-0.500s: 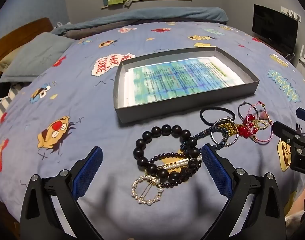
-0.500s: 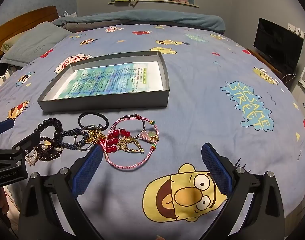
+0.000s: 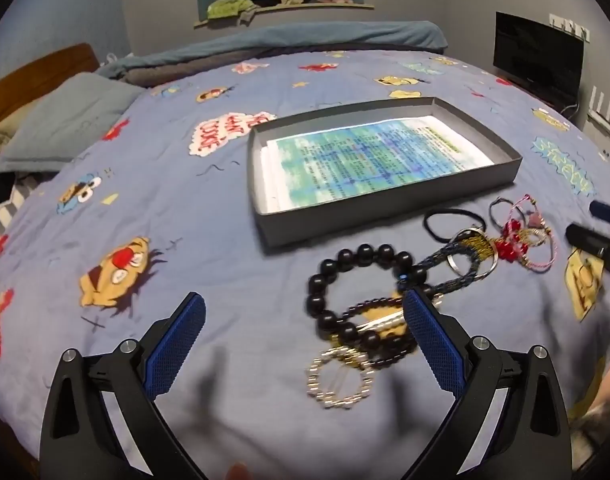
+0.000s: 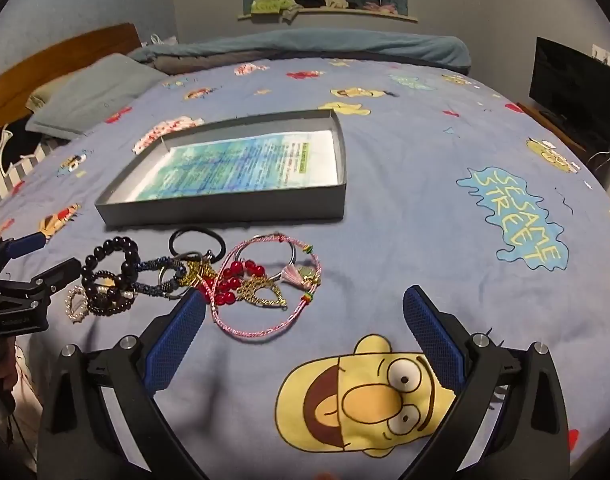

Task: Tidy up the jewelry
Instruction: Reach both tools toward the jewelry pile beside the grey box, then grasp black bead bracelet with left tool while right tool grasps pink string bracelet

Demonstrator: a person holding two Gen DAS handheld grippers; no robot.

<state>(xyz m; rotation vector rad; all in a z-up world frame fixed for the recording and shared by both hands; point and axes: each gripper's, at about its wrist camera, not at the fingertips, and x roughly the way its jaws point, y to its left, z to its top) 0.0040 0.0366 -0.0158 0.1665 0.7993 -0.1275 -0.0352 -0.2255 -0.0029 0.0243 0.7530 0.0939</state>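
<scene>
Both grippers [image 3: 305, 334] [image 4: 305, 326] agape, jewelry [image 4: 193, 276] just beside tray [image 4: 225, 210] edge.

Bed [image 4: 405, 184], cartoon-print cover: grey tray [image 4: 225, 210], jewelry heap [image 4: 193, 276] just in front; pillow [image 4: 93, 92] far left.

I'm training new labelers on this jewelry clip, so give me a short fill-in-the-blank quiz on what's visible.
1. The jewelry lies on the bedspread, ____ the gray box.
2. Both the left gripper and the right gripper are ____.
3. The hair tie is colored ____.
4. The pink cord bracelet lies nearest the ____ gripper.

Missing words: outside; open; black; right
</scene>
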